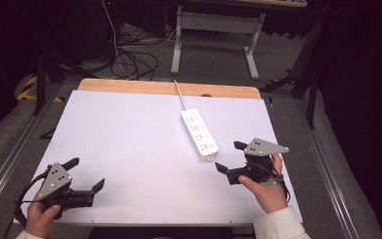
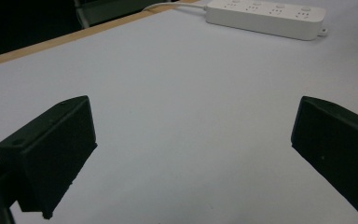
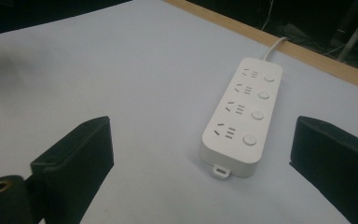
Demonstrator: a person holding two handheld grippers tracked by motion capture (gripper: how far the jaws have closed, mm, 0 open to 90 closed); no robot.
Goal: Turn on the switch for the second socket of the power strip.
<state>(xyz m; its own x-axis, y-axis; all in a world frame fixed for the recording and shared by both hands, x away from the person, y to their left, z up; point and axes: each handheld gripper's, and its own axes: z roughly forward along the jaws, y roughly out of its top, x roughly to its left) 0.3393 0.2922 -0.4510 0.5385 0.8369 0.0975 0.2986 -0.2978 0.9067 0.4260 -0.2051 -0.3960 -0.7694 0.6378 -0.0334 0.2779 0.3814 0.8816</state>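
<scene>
Two hand-held grippers sit over a white, wood-edged surface (image 1: 129, 144) in the high view. White plastic four-outlet power strip (image 1: 199, 133) lies flat right of centre, its white cord (image 1: 180, 94) running off the far wooden edge. Left gripper (image 1: 87, 175), black with a grey three-cornered plate, is at the near left corner, jaws spread wide, nothing between them, well apart from the strip. Right gripper (image 1: 230, 157), same build, is held just beside the strip's near end, jaws wide apart, not touching it.

Left gripper view: both black jaws stand far apart over bare white surface (image 2: 182, 121); power strip (image 2: 265, 17) lies far off at the top edge, cord (image 2: 161, 5) leading left.

Right gripper view: jaws wide open and empty; power strip (image 3: 242, 116) lies on the surface just ahead between their lines, its near end with a small hanging tab (image 3: 221, 171) facing the camera. Four round buttons show along its right side.
</scene>
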